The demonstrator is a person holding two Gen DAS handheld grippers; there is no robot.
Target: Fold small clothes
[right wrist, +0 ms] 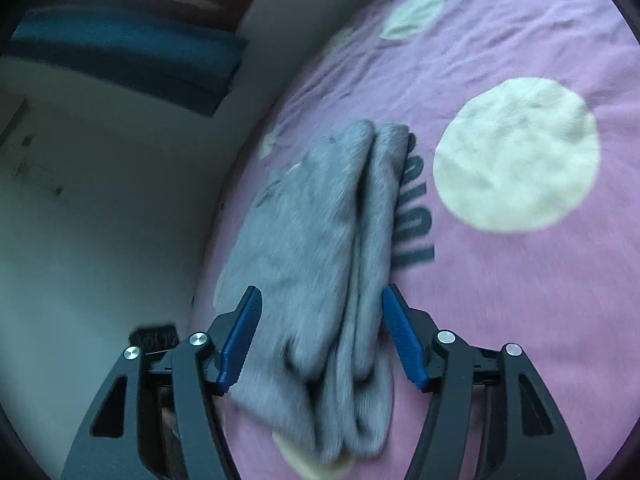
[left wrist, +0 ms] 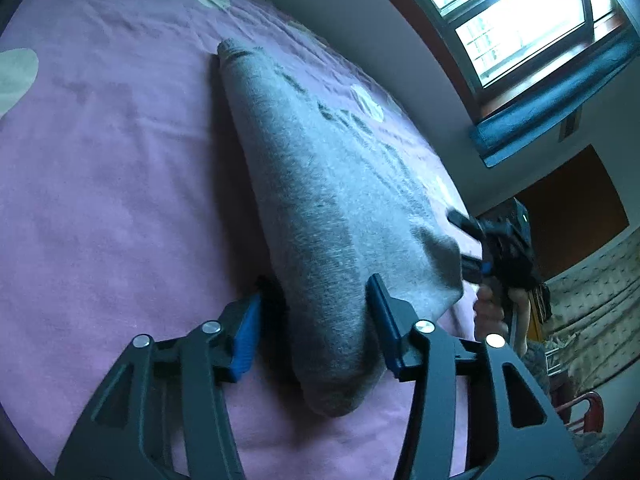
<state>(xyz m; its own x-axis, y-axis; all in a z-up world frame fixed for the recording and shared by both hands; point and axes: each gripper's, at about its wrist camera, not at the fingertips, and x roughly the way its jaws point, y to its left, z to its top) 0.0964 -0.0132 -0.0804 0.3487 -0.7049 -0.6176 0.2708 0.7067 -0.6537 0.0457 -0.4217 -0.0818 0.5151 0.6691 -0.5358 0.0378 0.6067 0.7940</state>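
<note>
A grey garment (left wrist: pixel 320 184) with dark lettering lies folded lengthwise on the purple bedsheet (left wrist: pixel 100 160). My left gripper (left wrist: pixel 316 320) is open, its blue pads on either side of the garment's near end. In the left wrist view my right gripper (left wrist: pixel 466 246) sits at the garment's right corner, fingers apart around the cloth edge. In the right wrist view the garment (right wrist: pixel 320 240) lies in stacked folds, blurred, with dark lettering (right wrist: pixel 414 216) along its right side. My right gripper (right wrist: pixel 320 340) is open and straddles the folded end.
The bedsheet (right wrist: pixel 520 320) has large pale dots (right wrist: pixel 516 156). A grey wall (right wrist: pixel 100 200) runs along the bed's edge, with a window (left wrist: pixel 520 20) and a blue sill cushion (left wrist: pixel 552 92) above. A red chair (left wrist: pixel 588 412) and a patterned cover (left wrist: pixel 592 312) lie beyond the bed.
</note>
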